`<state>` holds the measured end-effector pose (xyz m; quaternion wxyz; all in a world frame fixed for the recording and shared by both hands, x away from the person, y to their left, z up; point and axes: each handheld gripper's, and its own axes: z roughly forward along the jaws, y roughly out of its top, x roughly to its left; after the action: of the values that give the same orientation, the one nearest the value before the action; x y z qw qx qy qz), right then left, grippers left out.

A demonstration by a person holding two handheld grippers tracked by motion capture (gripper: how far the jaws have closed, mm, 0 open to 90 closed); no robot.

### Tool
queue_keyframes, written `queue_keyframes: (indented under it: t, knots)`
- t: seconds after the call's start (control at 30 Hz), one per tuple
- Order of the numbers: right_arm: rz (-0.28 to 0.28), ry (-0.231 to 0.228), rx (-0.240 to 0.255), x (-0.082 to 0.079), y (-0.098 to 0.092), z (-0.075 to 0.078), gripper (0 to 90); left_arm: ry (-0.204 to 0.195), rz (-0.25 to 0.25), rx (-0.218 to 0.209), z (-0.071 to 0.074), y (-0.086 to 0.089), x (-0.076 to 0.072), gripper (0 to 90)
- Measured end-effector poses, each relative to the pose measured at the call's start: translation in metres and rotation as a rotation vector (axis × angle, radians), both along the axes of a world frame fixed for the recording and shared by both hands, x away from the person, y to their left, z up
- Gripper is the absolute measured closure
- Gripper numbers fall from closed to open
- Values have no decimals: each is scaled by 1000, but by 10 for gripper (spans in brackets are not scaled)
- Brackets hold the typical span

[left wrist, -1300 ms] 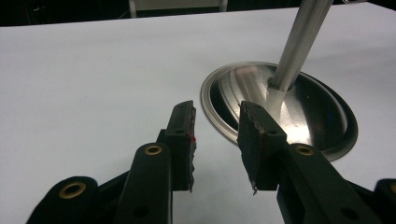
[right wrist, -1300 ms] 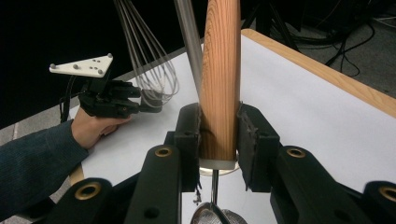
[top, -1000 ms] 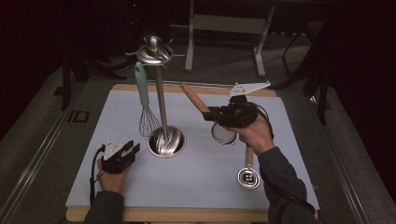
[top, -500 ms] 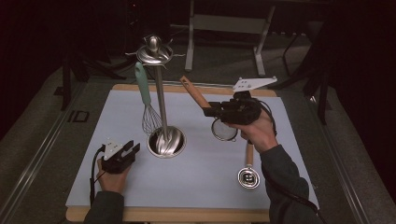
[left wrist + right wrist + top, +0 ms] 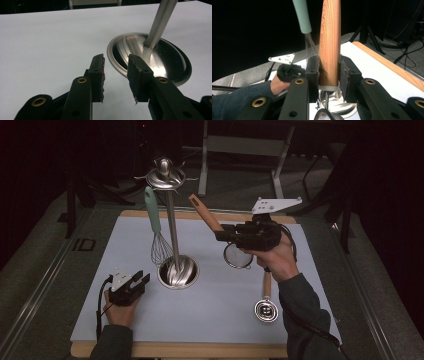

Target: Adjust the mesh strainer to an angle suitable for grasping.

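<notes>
A: From the high view, what's on the table?

B: A pale matte sheet covers a wood-edged table. A polished steel utensil stand with a round dished base and thin pole rises left of centre; a wire whisk with a mint-green handle hangs from its top. The right gripper is lifted off the table and clamps the wooden handle of a small round wire-mesh strainer, whose bowl hangs just under the gripper. A steel ladle-like spoon with a wooden handle lies flat near the right forearm. The left gripper rests low, just beside the stand's base.

A: And the left gripper view?

B: Its ridged black jaws stand apart with nothing between them, over the bare sheet; the mirror-like base sits just beyond them.

A: The right gripper view?

B: The jaws press both sides of the grained, rounded handle, upright here. The mint handle rises behind it. Mesh shows at the bottom edge, probably the strainer's bowl, though it's cut off. The other hand sits farther left.
</notes>
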<state>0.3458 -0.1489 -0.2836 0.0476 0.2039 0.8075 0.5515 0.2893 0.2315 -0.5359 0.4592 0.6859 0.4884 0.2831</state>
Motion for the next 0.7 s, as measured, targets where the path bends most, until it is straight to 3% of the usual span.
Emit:
queue_keyframes:
  t: [0.7]
  knots:
    - [55, -69, 51, -19, 8, 28, 710, 1, -1, 2, 0, 0, 0, 666]
